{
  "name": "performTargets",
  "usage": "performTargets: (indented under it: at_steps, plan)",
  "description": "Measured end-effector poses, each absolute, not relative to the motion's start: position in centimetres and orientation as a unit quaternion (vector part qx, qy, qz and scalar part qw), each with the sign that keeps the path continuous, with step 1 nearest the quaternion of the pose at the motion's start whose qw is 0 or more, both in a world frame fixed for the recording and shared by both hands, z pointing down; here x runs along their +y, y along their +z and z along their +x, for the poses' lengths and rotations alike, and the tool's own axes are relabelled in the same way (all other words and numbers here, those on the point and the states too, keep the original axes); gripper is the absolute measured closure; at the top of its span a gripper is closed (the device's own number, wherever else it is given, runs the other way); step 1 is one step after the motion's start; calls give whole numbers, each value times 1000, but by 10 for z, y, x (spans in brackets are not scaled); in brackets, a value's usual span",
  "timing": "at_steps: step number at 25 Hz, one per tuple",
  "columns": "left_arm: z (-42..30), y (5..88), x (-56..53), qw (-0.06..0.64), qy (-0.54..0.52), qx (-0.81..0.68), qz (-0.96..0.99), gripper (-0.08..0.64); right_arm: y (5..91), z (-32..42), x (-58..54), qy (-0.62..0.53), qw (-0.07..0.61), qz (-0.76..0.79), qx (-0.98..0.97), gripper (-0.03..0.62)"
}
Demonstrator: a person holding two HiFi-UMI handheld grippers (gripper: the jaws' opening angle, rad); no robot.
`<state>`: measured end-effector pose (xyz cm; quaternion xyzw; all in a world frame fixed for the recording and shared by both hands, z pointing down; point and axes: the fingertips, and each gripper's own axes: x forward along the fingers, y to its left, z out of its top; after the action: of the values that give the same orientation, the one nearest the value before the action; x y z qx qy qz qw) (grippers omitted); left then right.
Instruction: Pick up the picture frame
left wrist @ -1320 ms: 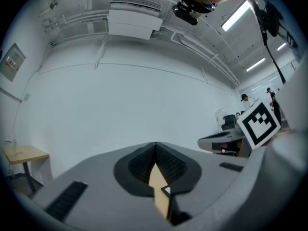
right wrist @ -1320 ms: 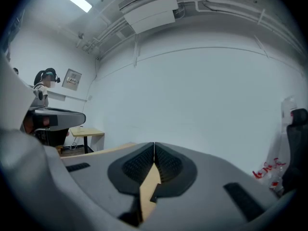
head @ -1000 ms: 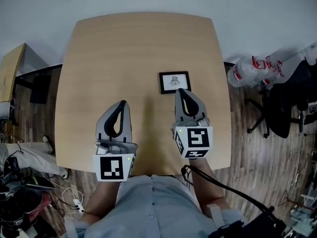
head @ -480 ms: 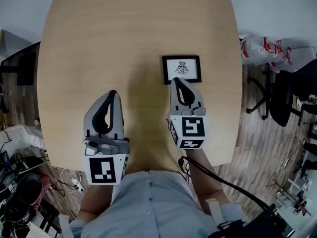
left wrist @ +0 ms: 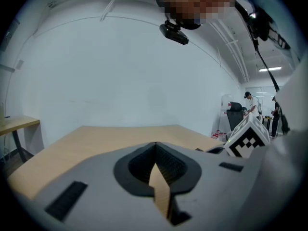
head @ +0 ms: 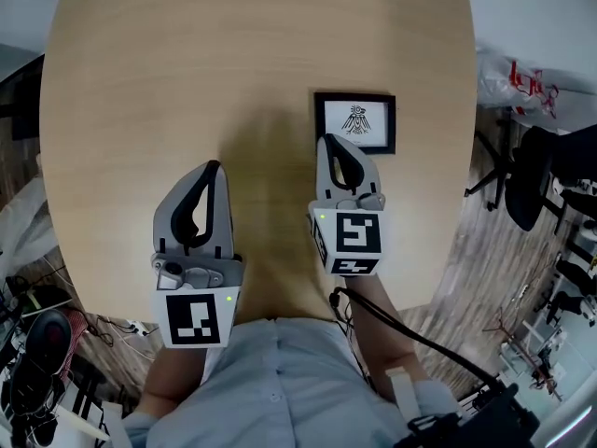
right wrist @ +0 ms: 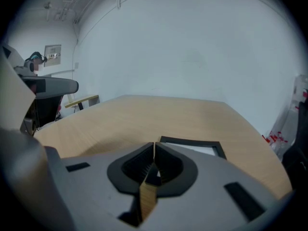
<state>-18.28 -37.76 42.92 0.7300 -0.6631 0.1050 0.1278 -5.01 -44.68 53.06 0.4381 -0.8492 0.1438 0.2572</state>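
Note:
A small black picture frame (head: 354, 122) with a white mat and a dark bird-like print lies flat on the wooden table (head: 187, 82), right of centre. My right gripper (head: 326, 139) is shut and empty, its tips over the frame's near left corner; in the right gripper view the frame (right wrist: 192, 145) lies just beyond the closed jaws (right wrist: 154, 146). My left gripper (head: 215, 166) is shut too, holding nothing, over bare wood to the left of the frame. In the left gripper view (left wrist: 155, 146) only tabletop lies ahead.
The table's right edge (head: 464, 138) runs close beside the frame. Off that edge a black office chair (head: 541, 175) and a plastic bag (head: 522, 77) stand on the wood floor. Cables and bags lie on the floor at the lower left (head: 37, 343).
Both grippers have come down toward the table. The right gripper's tips have closed in from just short of the frame to over its near left corner. The jaws stayed shut.

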Motion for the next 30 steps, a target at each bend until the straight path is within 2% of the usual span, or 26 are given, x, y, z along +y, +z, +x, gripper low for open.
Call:
performTargets:
  at_steps: [1, 3, 4, 11, 19, 24, 30]
  plan:
    - [-184, 432, -377, 134, 107, -664, 728, 559, 530, -51, -447, 142, 261, 437, -849, 582]
    - [-187, 436, -375, 143, 108, -663, 726, 559, 531, -55, -446, 147, 269, 432, -848, 520]
    - [-189, 436, -374, 146, 107, -663, 726, 559, 532, -57, -445, 151, 273, 430, -847, 508]
    - [-198, 442, -373, 161, 108, -666, 721, 558, 549, -61, -439, 173, 317, 424, -831, 482]
    - [-200, 447, -372, 178, 107, -668, 715, 558, 551, -58, -436, 181, 336, 426, -820, 489]
    - [-199, 445, -373, 176, 101, -670, 714, 558, 552, -55, -435, 189, 328, 428, -821, 528]
    - [-198, 439, -371, 161, 94, -673, 716, 558, 542, -53, -438, 181, 296, 437, -830, 531]
